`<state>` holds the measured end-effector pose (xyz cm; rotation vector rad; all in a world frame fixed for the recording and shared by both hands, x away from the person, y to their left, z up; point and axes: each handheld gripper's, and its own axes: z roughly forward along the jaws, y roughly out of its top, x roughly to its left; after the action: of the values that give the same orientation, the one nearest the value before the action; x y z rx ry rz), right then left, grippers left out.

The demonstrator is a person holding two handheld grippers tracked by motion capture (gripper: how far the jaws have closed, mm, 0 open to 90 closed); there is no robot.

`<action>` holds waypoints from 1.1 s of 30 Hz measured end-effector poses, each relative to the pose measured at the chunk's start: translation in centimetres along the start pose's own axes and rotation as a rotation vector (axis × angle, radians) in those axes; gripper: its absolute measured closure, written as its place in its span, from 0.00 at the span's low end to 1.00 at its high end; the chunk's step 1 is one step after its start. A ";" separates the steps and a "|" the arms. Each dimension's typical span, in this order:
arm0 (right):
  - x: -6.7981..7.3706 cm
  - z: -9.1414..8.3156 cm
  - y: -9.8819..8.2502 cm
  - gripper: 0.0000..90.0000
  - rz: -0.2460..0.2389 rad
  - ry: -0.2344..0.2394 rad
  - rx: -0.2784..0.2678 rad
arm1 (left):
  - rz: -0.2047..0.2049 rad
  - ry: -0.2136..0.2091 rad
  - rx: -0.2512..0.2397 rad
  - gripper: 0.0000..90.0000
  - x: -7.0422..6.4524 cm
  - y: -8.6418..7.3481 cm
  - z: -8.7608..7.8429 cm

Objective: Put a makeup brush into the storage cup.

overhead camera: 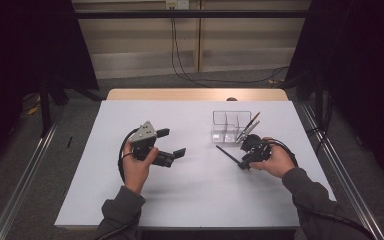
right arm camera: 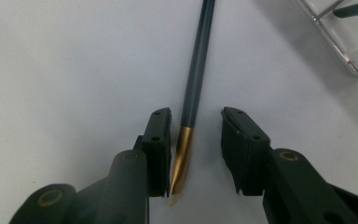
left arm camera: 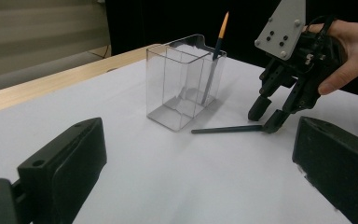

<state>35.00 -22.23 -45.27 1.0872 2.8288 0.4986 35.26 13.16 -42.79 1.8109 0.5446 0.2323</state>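
Observation:
A dark brush (overhead camera: 227,154) with a gold ferrule lies flat on the white table, just in front of a clear compartmented holder (overhead camera: 225,117). My right gripper (overhead camera: 244,162) points down over its ferrule end. In the right gripper view the brush (right arm camera: 198,70) lies between the jaws of this gripper (right arm camera: 196,116); one pad is at the ferrule and a gap shows at the other. An orange-tipped brush (left arm camera: 216,56) leans inside the holder (left arm camera: 168,79). My left gripper (overhead camera: 171,142) rests at mid-left, open and with nothing in it. From there I see the right gripper (left arm camera: 265,119) over the brush (left arm camera: 226,129).
The white table top (overhead camera: 195,200) ends in a wooden strip (overhead camera: 195,94) at the far side. Metal rails (overhead camera: 340,165) run along the floor on both sides. Cables trail from each gripper over the person's wrists.

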 end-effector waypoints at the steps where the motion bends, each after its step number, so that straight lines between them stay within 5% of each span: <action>1: 0.0 0.0 0.0 0.71 -0.008 -0.002 0.002 | -0.001 -0.003 0.000 0.03 0.0 0.0 0.0; 13: 0.3 0.1 0.6 0.94 -0.034 0.029 0.041 | -0.001 -0.006 0.001 0.03 0.0 -0.1 0.2; 33: 0.5 0.1 0.7 0.94 -0.063 0.017 0.043 | 0.007 -0.004 0.015 0.03 0.0 -0.1 0.2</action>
<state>35.07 -21.45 -45.09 1.0022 2.8907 0.4466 35.34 13.01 -42.91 1.8282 0.5383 0.2301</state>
